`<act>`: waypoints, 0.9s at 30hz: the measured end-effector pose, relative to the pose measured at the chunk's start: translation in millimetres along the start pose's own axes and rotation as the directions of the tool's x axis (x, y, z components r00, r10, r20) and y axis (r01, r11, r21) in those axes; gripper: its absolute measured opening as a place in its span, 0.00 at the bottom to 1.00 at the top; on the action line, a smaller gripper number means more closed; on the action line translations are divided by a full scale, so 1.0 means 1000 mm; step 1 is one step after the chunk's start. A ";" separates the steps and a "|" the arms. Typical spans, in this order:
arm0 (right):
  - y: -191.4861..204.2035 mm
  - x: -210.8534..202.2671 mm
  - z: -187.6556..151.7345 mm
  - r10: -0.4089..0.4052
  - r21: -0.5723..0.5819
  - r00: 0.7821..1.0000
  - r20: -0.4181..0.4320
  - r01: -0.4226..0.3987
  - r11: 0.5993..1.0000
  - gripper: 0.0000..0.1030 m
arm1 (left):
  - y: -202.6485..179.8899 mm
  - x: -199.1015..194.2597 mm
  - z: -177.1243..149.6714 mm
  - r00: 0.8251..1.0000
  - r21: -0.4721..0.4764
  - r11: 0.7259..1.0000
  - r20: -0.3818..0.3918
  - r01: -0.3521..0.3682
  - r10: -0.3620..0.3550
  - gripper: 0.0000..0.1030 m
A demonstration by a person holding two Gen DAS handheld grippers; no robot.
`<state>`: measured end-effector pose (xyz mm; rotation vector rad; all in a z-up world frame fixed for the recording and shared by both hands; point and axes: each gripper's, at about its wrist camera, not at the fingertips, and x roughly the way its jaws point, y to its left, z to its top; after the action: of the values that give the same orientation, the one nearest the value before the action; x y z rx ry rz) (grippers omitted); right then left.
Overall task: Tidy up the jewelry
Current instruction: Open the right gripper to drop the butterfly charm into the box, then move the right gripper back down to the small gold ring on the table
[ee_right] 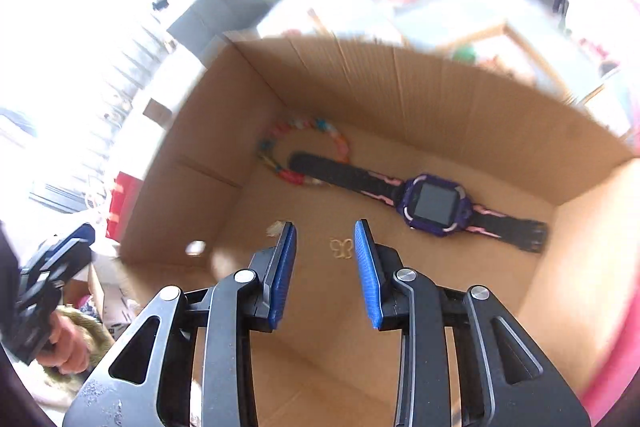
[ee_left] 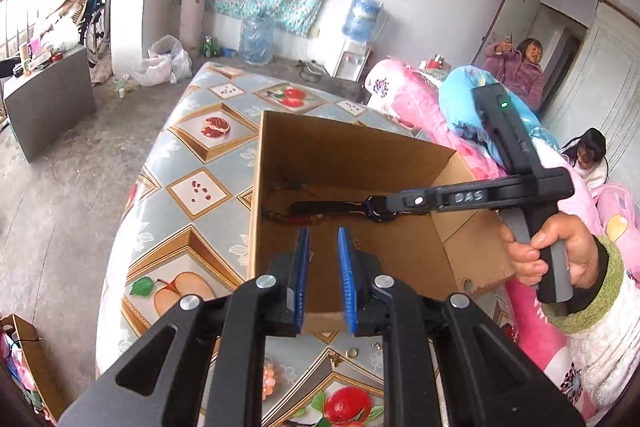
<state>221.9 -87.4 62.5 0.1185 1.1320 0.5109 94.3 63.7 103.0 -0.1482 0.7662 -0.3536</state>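
Observation:
An open cardboard box (ee_left: 352, 151) (ee_right: 460, 99) stands on a patterned table. Inside it lie a purple watch with a black strap (ee_right: 434, 205), a colourful bead bracelet (ee_right: 308, 151) and a small gold butterfly piece (ee_right: 341, 248). My right gripper (ee_right: 325, 243) is open and empty, hovering inside the box just above the butterfly piece. In the left wrist view the right gripper's fingers (ee_left: 380, 207) reach into the box by the watch strap (ee_left: 328, 207). My left gripper (ee_left: 323, 247) is open and empty at the box's near edge.
Small gold pieces (ee_left: 352, 352) and an orange bead cluster (ee_left: 269, 379) lie on the table (ee_left: 192, 187) in front of the box. Pink bedding (ee_left: 404, 95) is piled to the right. Two people sit at the far right.

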 end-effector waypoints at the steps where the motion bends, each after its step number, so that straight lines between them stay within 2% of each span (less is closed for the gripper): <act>1: 0.007 -0.019 -0.007 0.028 -0.025 0.998 0.050 -0.027 0.999 0.29 | 0.001 -0.009 -0.007 1.000 0.012 1.000 0.017 0.000 0.000 0.14; 4: 0.030 -0.069 -0.042 0.144 -0.107 0.976 0.163 -0.128 0.986 0.29 | -0.001 -0.030 -0.029 0.999 0.060 0.998 0.045 0.002 -0.005 0.14; 6: 0.043 -0.092 -0.072 0.185 -0.162 0.959 0.213 -0.152 0.975 0.29 | -0.006 -0.034 -0.044 0.999 0.086 0.996 0.042 0.016 -0.019 0.14; 8: 0.052 -0.100 -0.105 0.216 -0.204 0.950 0.227 -0.170 0.964 0.29 | -0.010 -0.032 -0.060 0.999 0.096 0.994 0.018 0.045 -0.047 0.14; 10: 0.055 -0.093 -0.137 0.217 -0.208 0.951 0.218 -0.172 0.963 0.29 | -0.017 -0.022 -0.076 0.998 0.099 0.993 -0.024 0.065 -0.063 0.14; 13: 0.053 -0.067 -0.163 0.191 -0.100 0.968 0.163 -0.177 0.979 0.29 | -0.027 0.006 -0.096 0.995 0.116 0.992 -0.091 0.053 -0.042 0.14; 15: 0.040 -0.044 -0.180 0.159 -0.003 0.980 0.122 -0.160 0.987 0.27 | -0.035 0.022 -0.109 0.993 0.168 0.986 -0.114 0.020 -0.001 0.14; 17: 0.026 -0.027 -0.199 0.161 0.087 0.982 0.096 -0.169 0.982 0.23 | -0.042 0.039 -0.117 0.991 0.230 0.973 -0.132 -0.006 0.038 0.14; 19: 0.022 -0.024 -0.206 0.182 0.142 0.978 0.098 -0.195 0.971 0.23 | -0.046 0.053 -0.123 0.987 0.295 0.955 -0.145 -0.018 0.064 0.14; 22: 0.023 -0.030 -0.207 0.183 0.141 0.976 0.115 -0.198 0.970 0.23 | -0.051 0.066 -0.126 0.984 0.373 0.928 -0.156 -0.019 0.083 0.14; 27: 0.020 -0.033 -0.204 0.190 0.118 0.974 0.126 -0.204 0.972 0.23 | -0.050 0.084 -0.126 0.976 0.429 0.903 -0.193 -0.009 0.101 0.14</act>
<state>23.7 -117.8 8.3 0.3728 1.0467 0.5990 48.9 -13.6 -29.2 0.3303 0.8827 -0.4803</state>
